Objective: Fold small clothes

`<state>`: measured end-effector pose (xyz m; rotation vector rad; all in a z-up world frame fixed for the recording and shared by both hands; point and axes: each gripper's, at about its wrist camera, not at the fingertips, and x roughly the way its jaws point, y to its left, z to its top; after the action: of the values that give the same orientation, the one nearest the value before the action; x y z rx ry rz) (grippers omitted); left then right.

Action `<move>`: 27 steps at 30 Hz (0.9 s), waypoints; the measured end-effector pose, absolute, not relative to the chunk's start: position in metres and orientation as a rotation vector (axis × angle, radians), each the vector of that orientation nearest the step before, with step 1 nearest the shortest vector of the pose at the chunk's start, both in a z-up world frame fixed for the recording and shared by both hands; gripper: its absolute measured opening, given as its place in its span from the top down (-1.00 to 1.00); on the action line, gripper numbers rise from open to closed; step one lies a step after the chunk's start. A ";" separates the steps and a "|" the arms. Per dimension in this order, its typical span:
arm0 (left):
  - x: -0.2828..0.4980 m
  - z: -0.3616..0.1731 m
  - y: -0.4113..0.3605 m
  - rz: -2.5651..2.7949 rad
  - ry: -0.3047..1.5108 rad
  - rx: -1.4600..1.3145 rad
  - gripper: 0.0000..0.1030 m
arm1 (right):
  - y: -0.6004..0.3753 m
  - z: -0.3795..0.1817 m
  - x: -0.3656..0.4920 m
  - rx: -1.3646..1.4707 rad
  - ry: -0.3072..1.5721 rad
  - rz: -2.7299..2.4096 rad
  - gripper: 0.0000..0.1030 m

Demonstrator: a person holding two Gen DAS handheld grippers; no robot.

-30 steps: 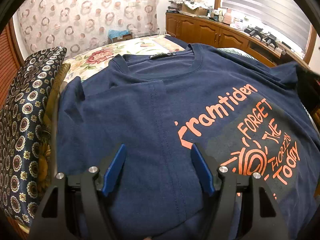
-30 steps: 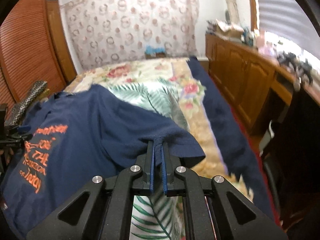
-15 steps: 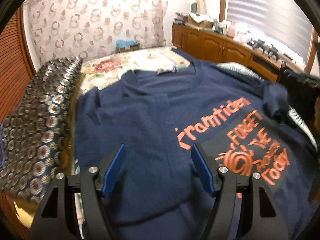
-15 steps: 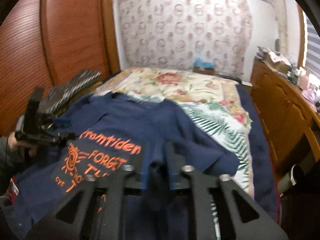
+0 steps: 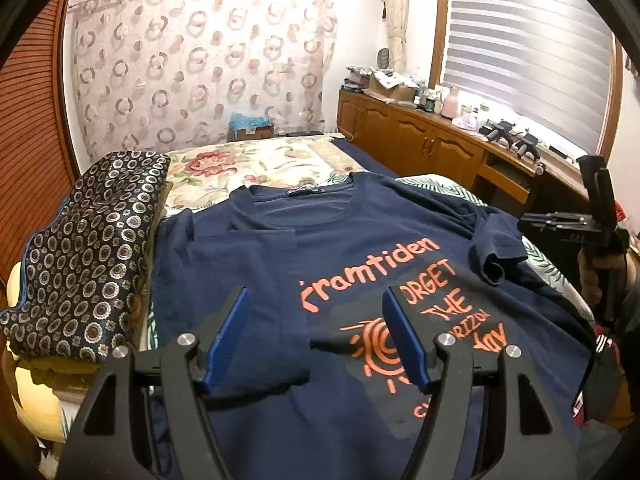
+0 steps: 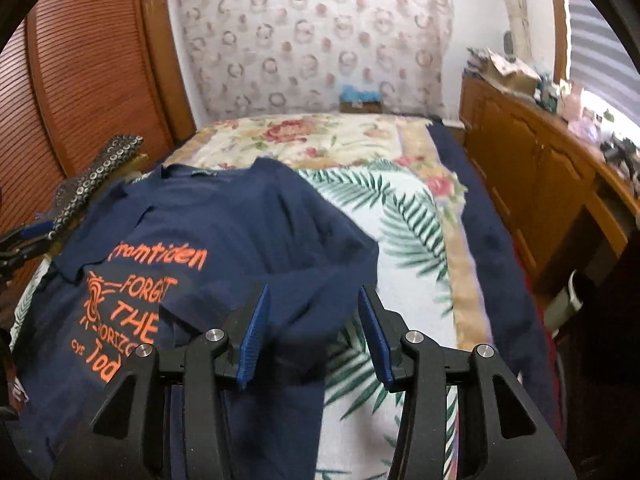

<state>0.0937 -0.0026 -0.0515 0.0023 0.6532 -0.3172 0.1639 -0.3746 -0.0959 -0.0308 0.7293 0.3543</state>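
Both my grippers, left (image 5: 316, 334) and right (image 6: 312, 330), hung released, holding nothing. Shirt (image 5: 360, 240) lay flat on bed (image 6: 360, 140); right sleeve (image 5: 498, 246) bunched at 2 o'clock. Best: flatten sleeve inward, then fold.

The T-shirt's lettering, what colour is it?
Orange, on the navy T-shirt; clearest in the left wrist view.

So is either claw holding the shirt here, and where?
Nothing is held: left claw and right claw are both open above the navy T-shirt.
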 end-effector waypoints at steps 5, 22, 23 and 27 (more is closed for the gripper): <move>0.088 -0.051 -0.005 -0.321 0.651 0.006 -0.32 | -0.368 -0.104 0.148 0.020 0.750 0.394 0.10; 0.082 -0.065 -0.012 -0.323 0.669 0.019 -0.32 | -0.354 -0.101 0.119 0.014 0.748 0.388 0.11; 0.081 -0.066 -0.013 -0.327 0.669 0.020 -0.32 | -0.352 -0.099 0.117 0.015 0.744 0.396 0.11; 0.080 -0.069 -0.015 -0.332 0.673 0.018 -0.32 | -0.339 -0.101 0.114 -0.002 0.750 0.420 0.11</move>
<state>0.0805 -0.0147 -0.0690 0.0179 0.6730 -0.3316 0.1140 -0.3390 -0.1011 -0.0019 0.7497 0.4201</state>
